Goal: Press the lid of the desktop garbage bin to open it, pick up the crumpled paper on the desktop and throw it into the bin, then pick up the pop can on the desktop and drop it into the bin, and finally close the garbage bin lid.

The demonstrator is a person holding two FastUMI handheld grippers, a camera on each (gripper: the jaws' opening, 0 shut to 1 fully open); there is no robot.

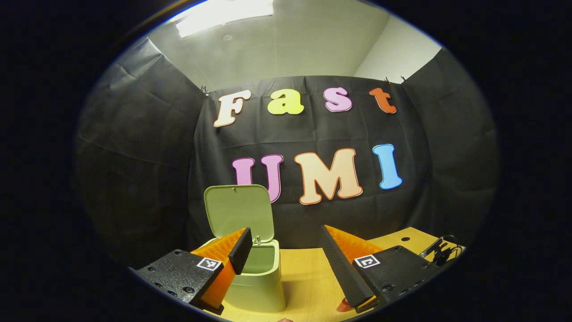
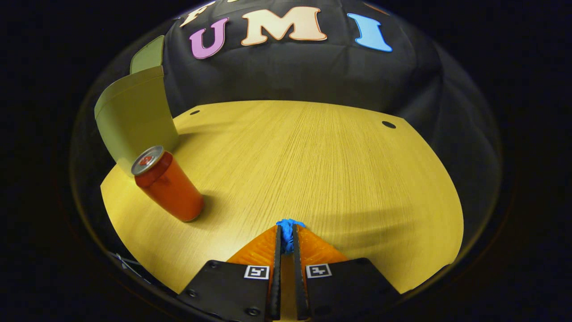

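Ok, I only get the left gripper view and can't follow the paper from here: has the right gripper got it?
Observer: Yes. The right gripper has its fingers shut on the blue crumpled paper, which sticks out at their tips.
Operator: And the pop can, where is it?
Observer: The pop can stands upright on the desktop, untouched, beside the bin.
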